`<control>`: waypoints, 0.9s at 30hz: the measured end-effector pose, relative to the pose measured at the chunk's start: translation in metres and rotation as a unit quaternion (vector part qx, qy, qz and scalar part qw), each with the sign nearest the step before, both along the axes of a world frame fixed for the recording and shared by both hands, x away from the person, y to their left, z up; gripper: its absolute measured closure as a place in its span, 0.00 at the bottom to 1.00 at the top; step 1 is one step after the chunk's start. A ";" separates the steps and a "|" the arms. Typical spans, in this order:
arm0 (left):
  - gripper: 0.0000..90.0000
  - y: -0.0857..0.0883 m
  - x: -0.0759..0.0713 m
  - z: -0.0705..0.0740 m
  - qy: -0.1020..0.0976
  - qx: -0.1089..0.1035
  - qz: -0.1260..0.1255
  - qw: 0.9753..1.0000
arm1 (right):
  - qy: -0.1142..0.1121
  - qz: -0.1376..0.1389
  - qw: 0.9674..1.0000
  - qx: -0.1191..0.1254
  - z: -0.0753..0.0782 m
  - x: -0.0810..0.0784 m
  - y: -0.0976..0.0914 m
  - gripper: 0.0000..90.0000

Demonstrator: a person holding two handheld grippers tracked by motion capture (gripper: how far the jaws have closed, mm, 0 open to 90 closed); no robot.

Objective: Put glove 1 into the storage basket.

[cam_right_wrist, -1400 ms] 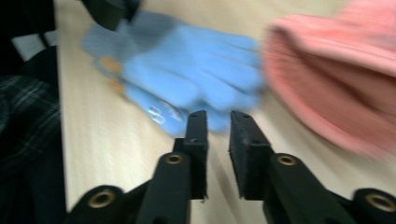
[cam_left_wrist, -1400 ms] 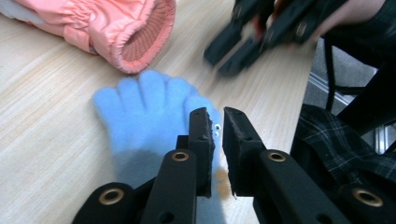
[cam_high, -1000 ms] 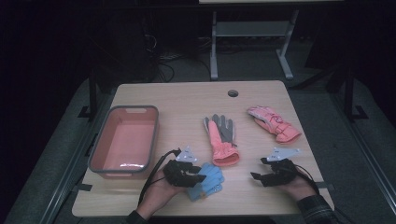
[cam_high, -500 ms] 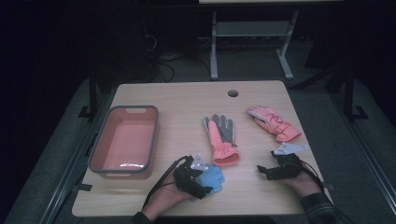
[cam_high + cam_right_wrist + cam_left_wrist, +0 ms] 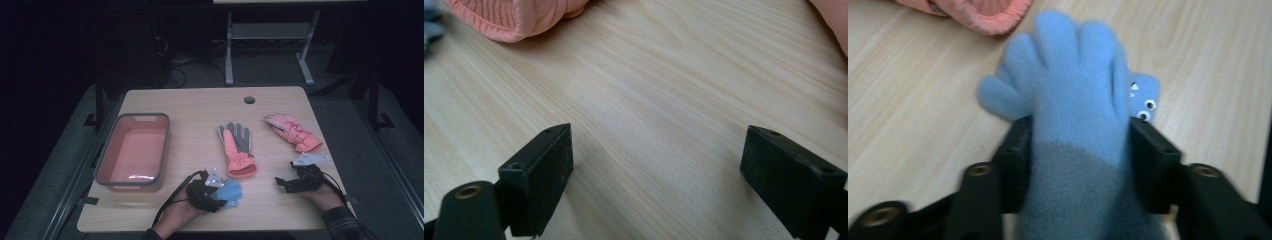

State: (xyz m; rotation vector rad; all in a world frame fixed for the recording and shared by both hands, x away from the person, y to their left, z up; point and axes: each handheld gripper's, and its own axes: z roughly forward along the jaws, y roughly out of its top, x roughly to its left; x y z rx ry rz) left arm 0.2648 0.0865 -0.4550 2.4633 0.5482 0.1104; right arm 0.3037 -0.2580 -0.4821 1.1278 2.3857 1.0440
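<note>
Your left gripper view reveals googly eyes on the blue glove (image 5: 1073, 95), unseen from above. Your left gripper (image 5: 1075, 145), jaws just closing, pinches it at the table's (image 5: 200, 105) near edge; your right gripper (image 5: 656, 165) gapes empty.

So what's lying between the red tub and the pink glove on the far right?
The high view shows a grey-and-orange glove on bare table between the red tub and pink glove.

Bin (image 5: 102, 160) at the table's (image 5: 200, 102) left; two gloves (image 5: 236, 150) (image 5: 292, 132) right of it; small glove (image 5: 230, 191) at the near edge
</note>
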 end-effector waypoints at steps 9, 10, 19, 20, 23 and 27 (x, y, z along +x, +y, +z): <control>0.80 -0.001 0.000 0.002 0.018 -0.002 -0.011 1.000 | 0.001 -0.002 1.000 0.000 0.000 0.000 0.000 0.14; 0.81 0.001 0.001 0.002 0.024 -0.006 -0.011 1.000 | 0.001 -0.002 1.000 0.000 0.000 0.000 0.000 0.14; 0.82 0.013 0.010 0.011 0.046 -0.042 0.006 0.998 | 0.001 -0.002 1.000 0.000 0.000 0.000 0.000 0.14; 0.82 0.015 0.010 0.012 0.049 -0.048 0.008 0.998 | 0.001 -0.002 1.000 0.000 0.000 0.000 0.000 0.14; 0.82 0.021 0.013 0.017 0.050 -0.060 0.014 0.997 | 0.001 -0.002 1.000 0.000 0.000 0.000 0.000 0.14; 0.82 0.028 0.016 0.025 0.054 -0.072 0.020 0.996 | 0.001 -0.002 1.000 0.000 0.000 0.000 0.000 0.14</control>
